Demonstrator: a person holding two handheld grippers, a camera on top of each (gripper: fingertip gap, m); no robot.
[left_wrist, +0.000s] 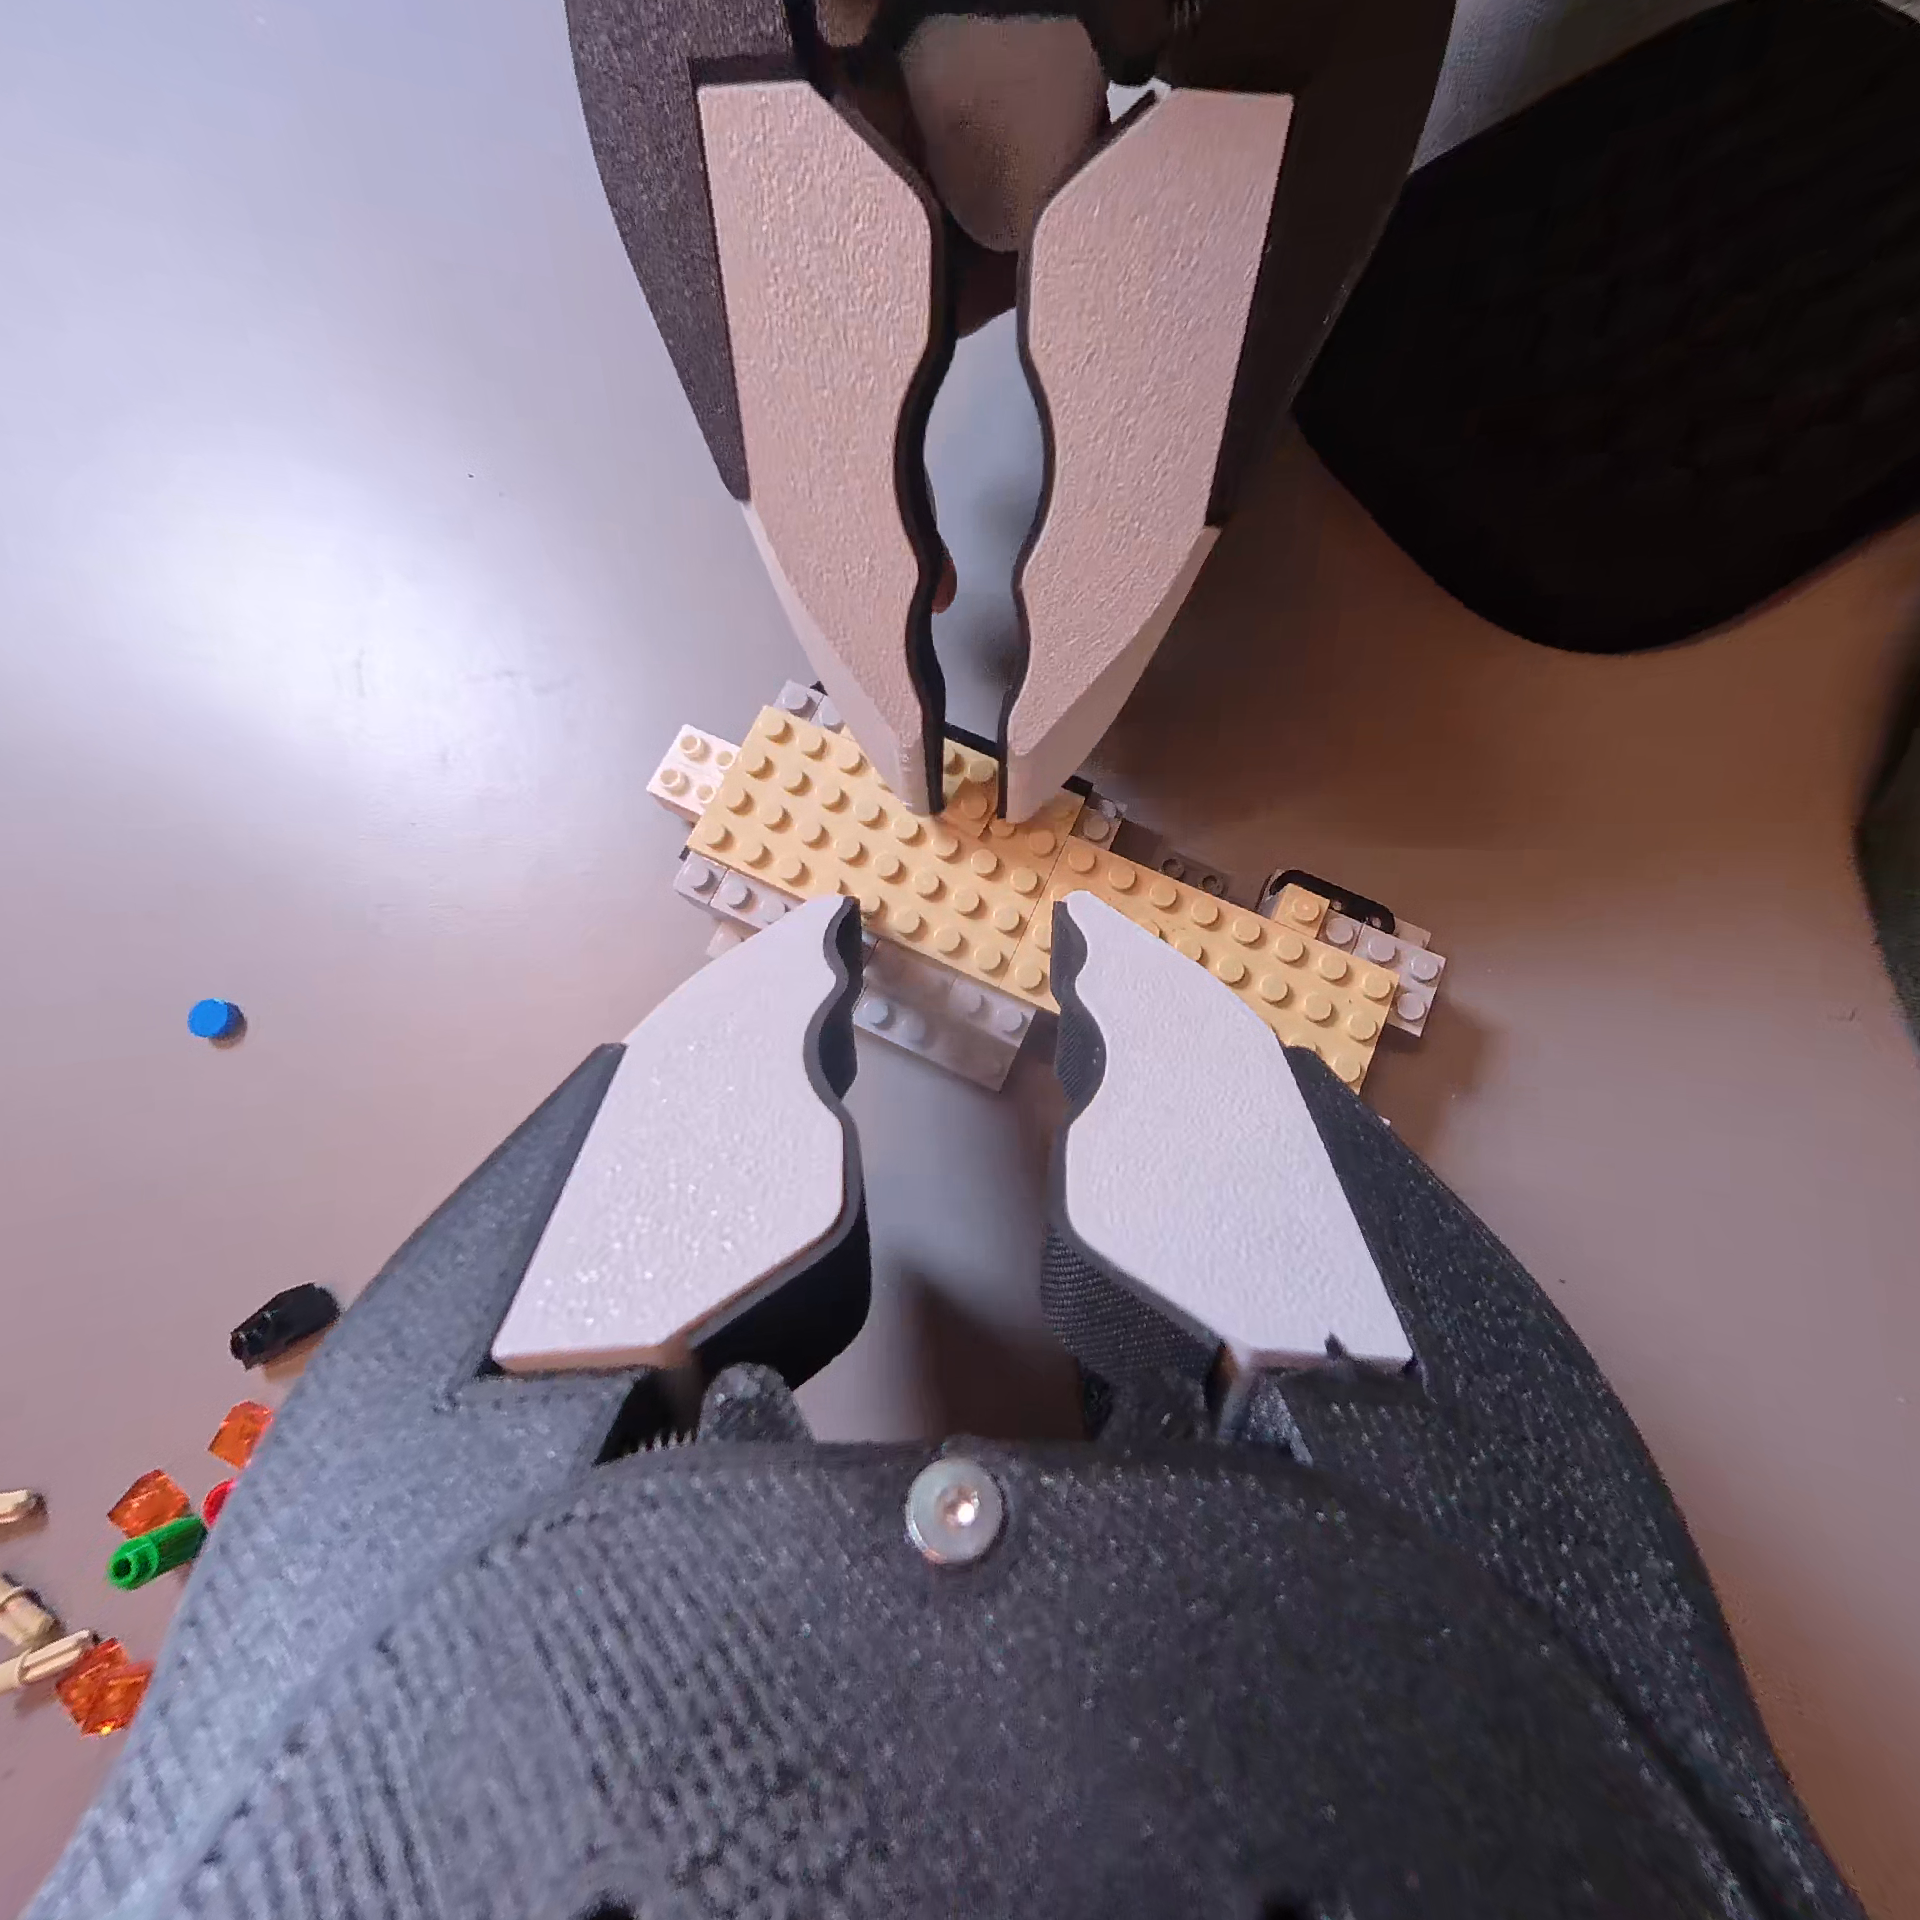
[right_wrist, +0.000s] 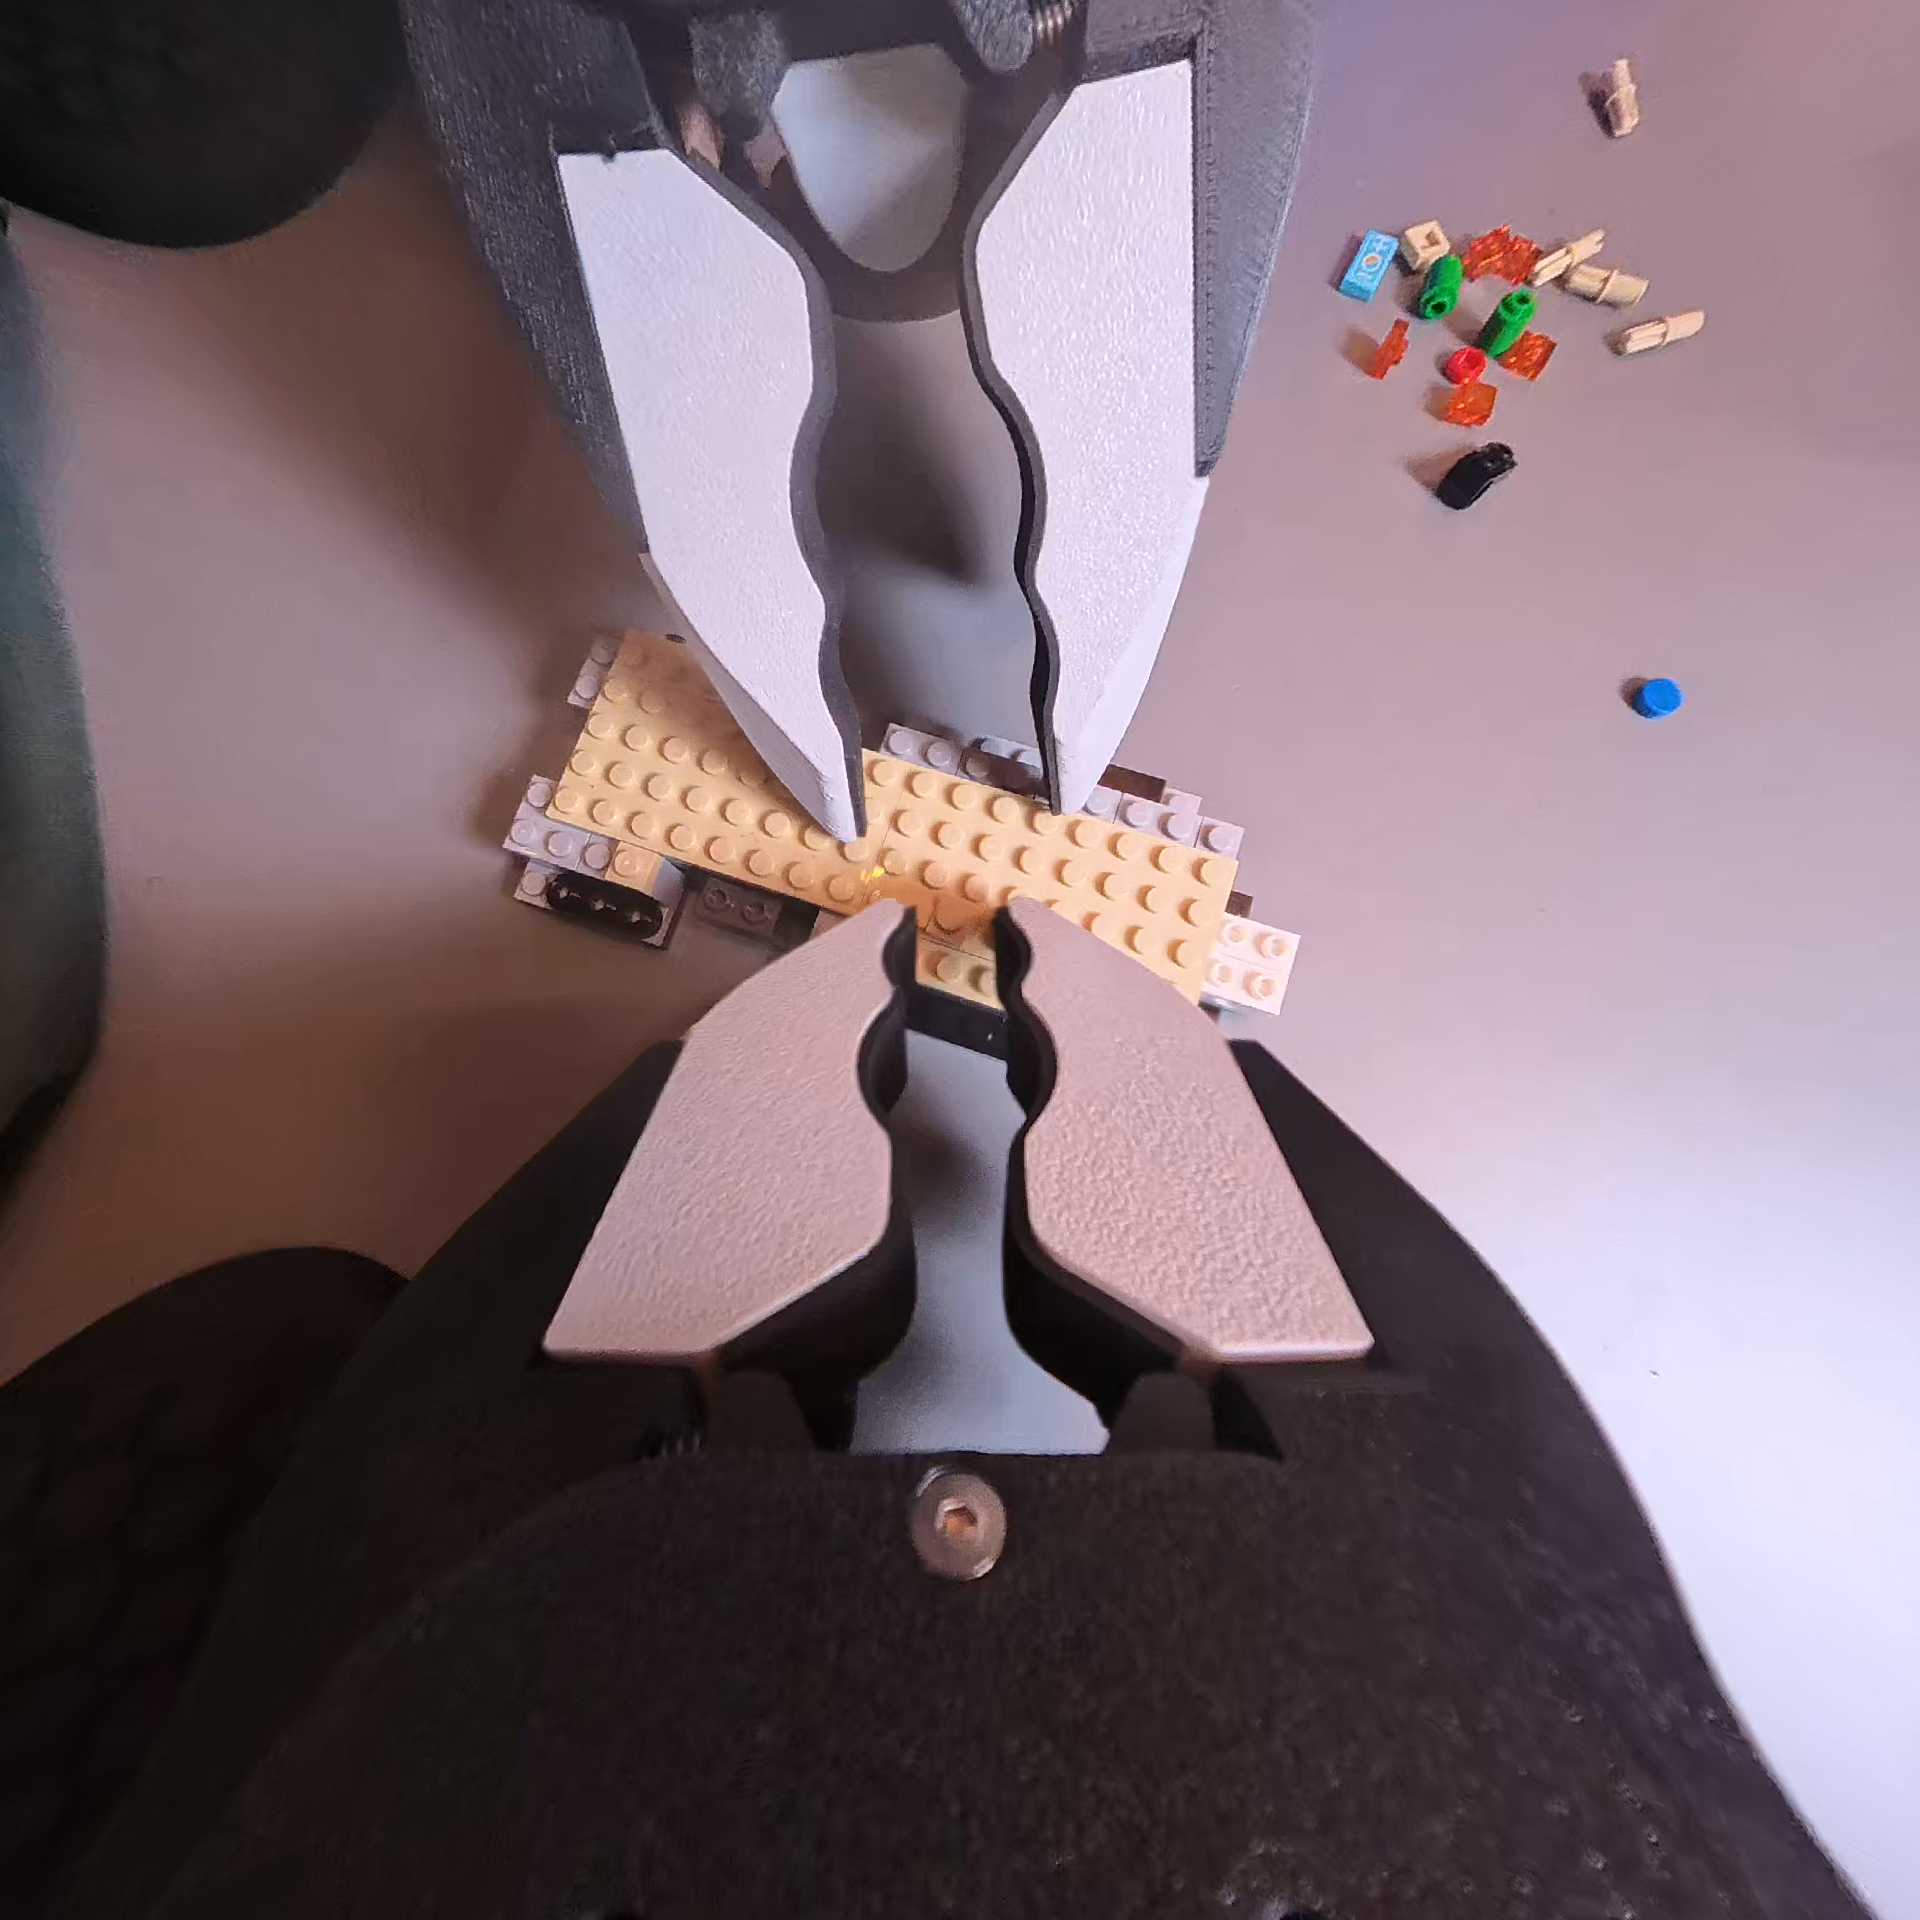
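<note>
Apparently both hand-held grippers (left_wrist: 956, 925) (right_wrist: 951, 920) gripping tan brick assembly (left_wrist: 935, 862)

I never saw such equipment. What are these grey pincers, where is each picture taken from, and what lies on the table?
These are two hand-held grippers, each with two grey fingers and a camera looking along them. One picture comes from the left gripper, the other from the right gripper; each shows the other opposite. On the grey table lies a flat tan studded plate on grey toy bricks. The right gripper's pads close on a small tan piece at its edge; the left gripper's grasp is unclear. Loose coloured pieces lie aside.
</note>
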